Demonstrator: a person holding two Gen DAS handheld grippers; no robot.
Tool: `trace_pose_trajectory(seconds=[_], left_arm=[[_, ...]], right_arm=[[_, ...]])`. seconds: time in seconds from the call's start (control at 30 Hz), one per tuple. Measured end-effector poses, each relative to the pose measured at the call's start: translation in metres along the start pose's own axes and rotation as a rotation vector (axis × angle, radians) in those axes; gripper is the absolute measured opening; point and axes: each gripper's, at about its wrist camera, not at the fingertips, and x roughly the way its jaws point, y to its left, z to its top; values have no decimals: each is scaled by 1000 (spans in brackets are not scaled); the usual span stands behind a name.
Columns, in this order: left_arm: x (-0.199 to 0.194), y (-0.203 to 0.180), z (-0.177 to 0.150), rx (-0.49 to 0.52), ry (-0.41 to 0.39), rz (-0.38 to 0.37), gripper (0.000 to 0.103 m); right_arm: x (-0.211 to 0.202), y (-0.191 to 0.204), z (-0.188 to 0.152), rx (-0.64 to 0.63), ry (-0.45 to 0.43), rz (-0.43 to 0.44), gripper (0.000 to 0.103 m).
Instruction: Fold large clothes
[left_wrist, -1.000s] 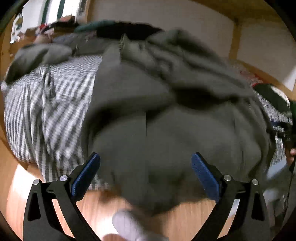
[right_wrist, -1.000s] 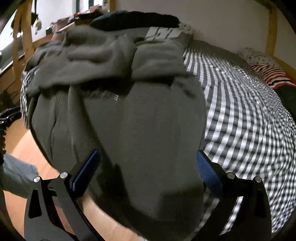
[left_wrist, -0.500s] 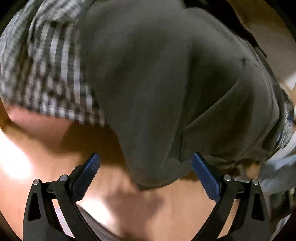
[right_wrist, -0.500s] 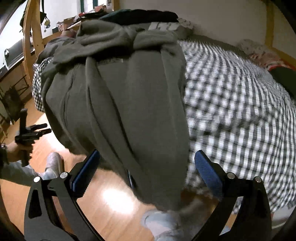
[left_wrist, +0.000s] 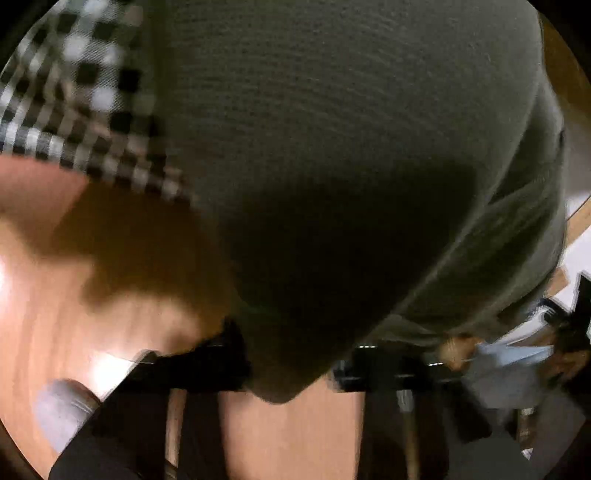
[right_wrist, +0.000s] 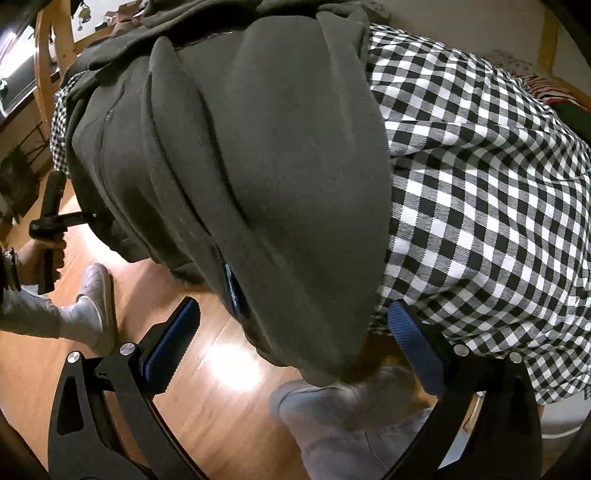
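A large dark grey-green garment lies on the checked bed and hangs over its edge toward the floor. In the left wrist view it fills most of the frame, and its hanging lower end sits between the blurred black jaws of my left gripper, which look closed in on the cloth. My right gripper is open, its blue pads on either side of the garment's hanging end, not touching it. The left gripper also shows at the left of the right wrist view, by the garment's other hanging corner.
The bed has a black-and-white checked cover. Below is a wooden floor with the person's grey slippers and legs. A wooden bed post stands at the far left. A striped cushion lies far right.
Both grippers have dropped to the garment's hanging edge. The left jaws, wide open before, have come together around the hem. The right gripper stays open and has moved closer.
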Motion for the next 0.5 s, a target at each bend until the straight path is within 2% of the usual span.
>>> trace_pose_trajectory(seconds=[0.07, 0.13, 0.37, 0.5], left_arm=[[-5, 0, -3, -17, 47, -19, 10], [-10, -3, -5, -28, 89, -48, 9], [-25, -42, 4, 55, 322, -19, 9], [-47, -55, 6, 103, 391, -25, 9]], right_arm=[[-1, 0, -3, 1, 4, 1, 100], [-5, -8, -6, 1, 4, 3, 100], [-19, -29, -13, 38, 8, 40, 100], [-17, -37, -21, 57, 41, 69, 100]])
